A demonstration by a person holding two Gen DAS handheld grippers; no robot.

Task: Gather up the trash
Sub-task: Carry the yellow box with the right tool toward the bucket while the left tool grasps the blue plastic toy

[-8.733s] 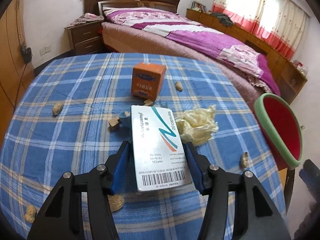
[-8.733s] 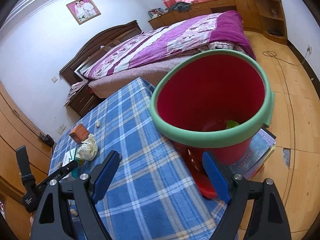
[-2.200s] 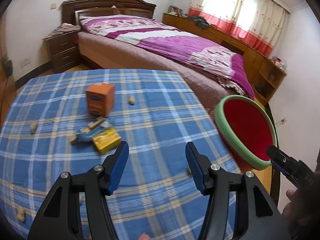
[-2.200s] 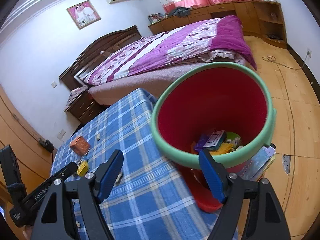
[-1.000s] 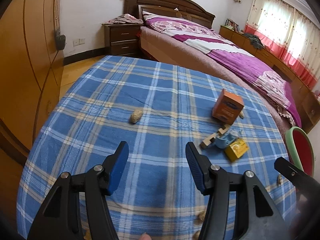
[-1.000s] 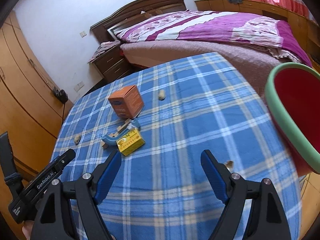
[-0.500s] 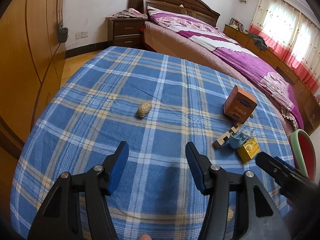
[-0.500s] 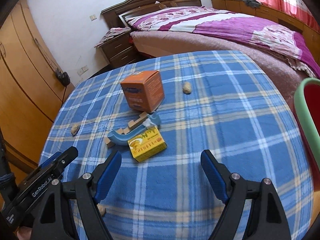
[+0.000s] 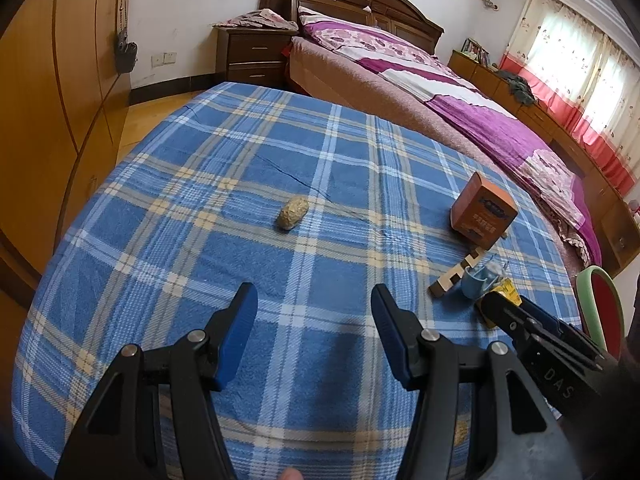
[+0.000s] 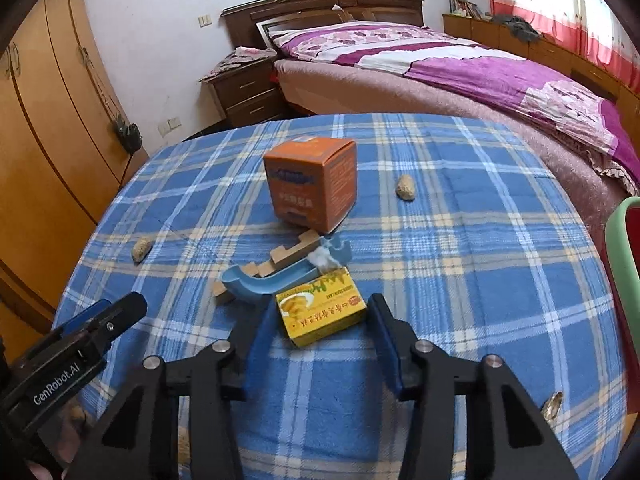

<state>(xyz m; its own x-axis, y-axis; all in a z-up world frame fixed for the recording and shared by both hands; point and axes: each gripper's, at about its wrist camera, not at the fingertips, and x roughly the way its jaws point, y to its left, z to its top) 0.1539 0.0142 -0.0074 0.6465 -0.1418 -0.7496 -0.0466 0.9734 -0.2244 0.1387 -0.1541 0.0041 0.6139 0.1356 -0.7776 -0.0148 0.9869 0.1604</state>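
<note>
Right claw (image 10: 318, 334) wide, straddling small yellow cardboard box (image 10: 321, 311) on bench; next: close, carry right to red bin (image 10: 624, 280).

Blue plaid woven tablecloth (image 10: 460, 264): soft, matt, nubby weave, a crease line showing in the left wrist view. Orange cardboard carton (image 10: 312, 184): smooth printed card, slight sheen. Small yellow printed paper box (image 10: 322, 311): smooth, semi-gloss. Curved light-blue plastic piece (image 10: 272, 278): glossy, moulded. Stepped pale wooden block (image 10: 294, 251): bare, matt. Tan peanut shell (image 9: 293, 213): rough, dry, pitted. Red plastic bin with a green rim (image 9: 596, 304): smooth. Both grippers: matt black plastic with blue pads (image 9: 237, 330) and bright metal screws.
</note>
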